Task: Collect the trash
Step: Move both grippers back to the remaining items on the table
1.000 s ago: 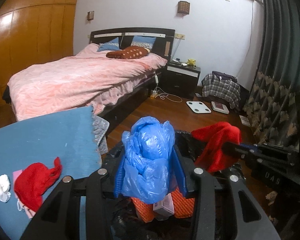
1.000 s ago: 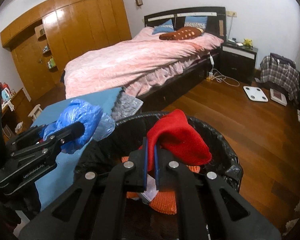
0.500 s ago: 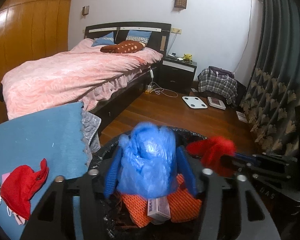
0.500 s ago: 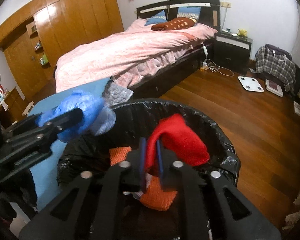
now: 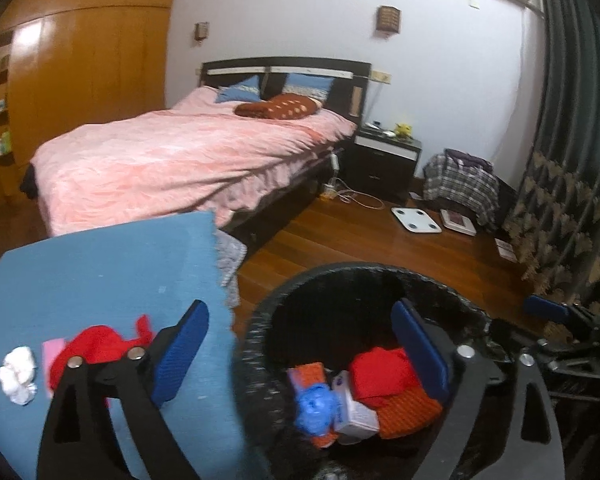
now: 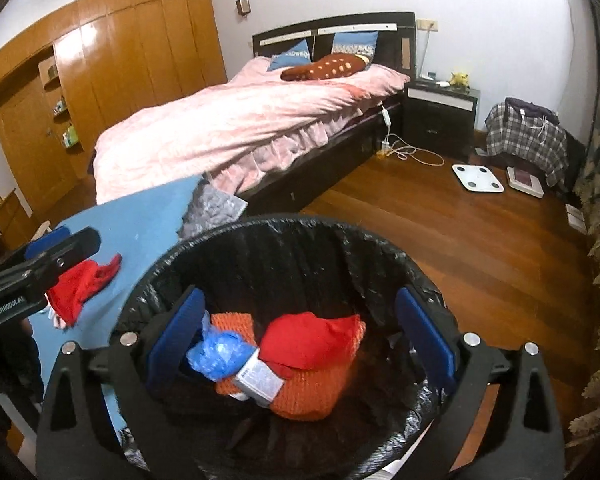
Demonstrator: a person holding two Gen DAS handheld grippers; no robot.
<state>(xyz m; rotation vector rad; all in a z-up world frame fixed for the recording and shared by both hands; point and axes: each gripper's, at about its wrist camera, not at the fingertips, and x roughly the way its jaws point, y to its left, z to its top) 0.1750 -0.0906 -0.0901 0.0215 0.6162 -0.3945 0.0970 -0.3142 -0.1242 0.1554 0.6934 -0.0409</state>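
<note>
Opening tongs (image 6: 300,336) above bin rim (image 6: 284,222)

A blue-covered table (image 5: 100,264) carried a red cloth (image 5: 88,348) and a white crumpled wad (image 5: 18,374) near its front edge. Beside its right edge, a black-lined bin (image 6: 380,248) stood on the wooden floor (image 6: 480,240).

Bin (image 6: 284,236) sits under the right claw (image 6: 300,340) w/ bag (image 6: 220,354), cloth (image 6: 312,340) & box (image 6: 258,378) inside; table (image 6: 140,220) to claw's left, bed (image 6: 236,120) beyond.
</note>
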